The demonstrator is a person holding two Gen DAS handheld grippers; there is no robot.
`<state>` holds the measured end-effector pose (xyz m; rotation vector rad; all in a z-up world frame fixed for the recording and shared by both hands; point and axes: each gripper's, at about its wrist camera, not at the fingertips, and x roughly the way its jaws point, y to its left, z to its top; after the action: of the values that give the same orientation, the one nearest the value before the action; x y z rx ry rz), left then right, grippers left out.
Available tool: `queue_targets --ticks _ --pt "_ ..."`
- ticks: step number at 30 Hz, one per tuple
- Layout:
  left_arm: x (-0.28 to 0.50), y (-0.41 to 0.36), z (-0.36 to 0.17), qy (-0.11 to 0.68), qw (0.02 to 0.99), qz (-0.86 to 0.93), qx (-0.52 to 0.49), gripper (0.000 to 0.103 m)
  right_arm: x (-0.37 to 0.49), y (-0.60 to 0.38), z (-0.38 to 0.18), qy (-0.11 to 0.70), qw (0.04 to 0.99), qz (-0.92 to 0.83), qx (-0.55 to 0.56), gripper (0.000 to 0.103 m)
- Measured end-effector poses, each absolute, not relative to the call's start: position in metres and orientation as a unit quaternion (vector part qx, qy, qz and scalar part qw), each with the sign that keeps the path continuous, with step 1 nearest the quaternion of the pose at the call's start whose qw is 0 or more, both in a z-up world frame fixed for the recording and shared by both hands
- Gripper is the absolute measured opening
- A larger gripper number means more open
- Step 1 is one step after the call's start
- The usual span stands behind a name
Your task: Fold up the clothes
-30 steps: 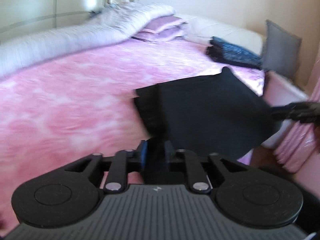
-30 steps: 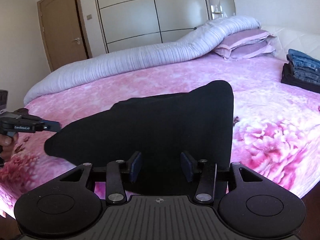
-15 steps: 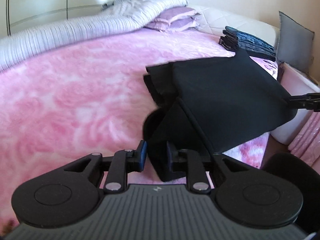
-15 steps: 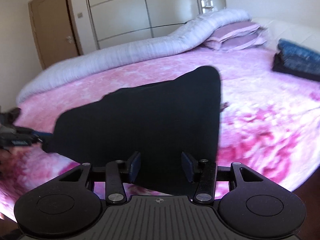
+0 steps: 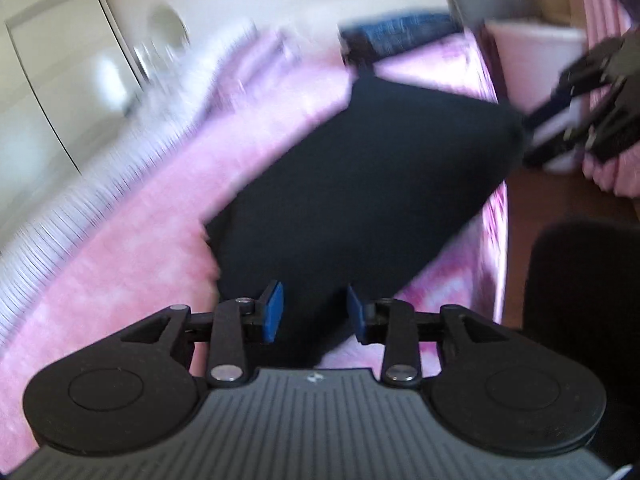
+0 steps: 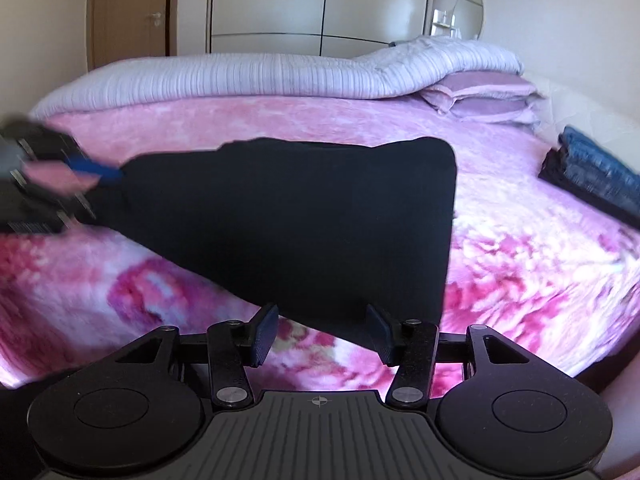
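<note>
Both claws (image 5: 315,310) (image 6: 321,334) opening around black garment (image 6: 312,216); folded jeans (image 6: 596,172) well beyond.

Pink bedspread (image 6: 520,264), striped duvet (image 6: 248,76), wardrobe (image 6: 320,4)

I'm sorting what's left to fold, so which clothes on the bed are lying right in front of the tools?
The black garment, spread flat on the pink blanket at the bed's near edge. The folded jeans stack sits apart, farther back toward the pillows.
</note>
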<state>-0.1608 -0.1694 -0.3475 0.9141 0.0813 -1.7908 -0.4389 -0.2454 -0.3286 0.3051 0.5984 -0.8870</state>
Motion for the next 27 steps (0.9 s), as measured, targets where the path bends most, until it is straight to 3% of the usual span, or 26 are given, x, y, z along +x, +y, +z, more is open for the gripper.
queue_targets --ticks 15,21,27 --pt "-0.16 -0.177 -0.344 0.076 0.542 -0.746 0.38 0.032 -0.427 -0.27 -0.36 0.341 0.819 -0.419 0.195 0.062" --pt "-0.162 -0.179 -0.344 0.073 0.542 -0.745 0.383 0.032 -0.439 -0.257 -0.343 0.313 0.826 -0.431 0.185 0.062" --pt "-0.166 -0.179 -0.312 0.102 0.53 -0.773 0.335 0.031 -0.47 -0.267 -0.31 0.212 0.836 -0.459 0.215 0.062"
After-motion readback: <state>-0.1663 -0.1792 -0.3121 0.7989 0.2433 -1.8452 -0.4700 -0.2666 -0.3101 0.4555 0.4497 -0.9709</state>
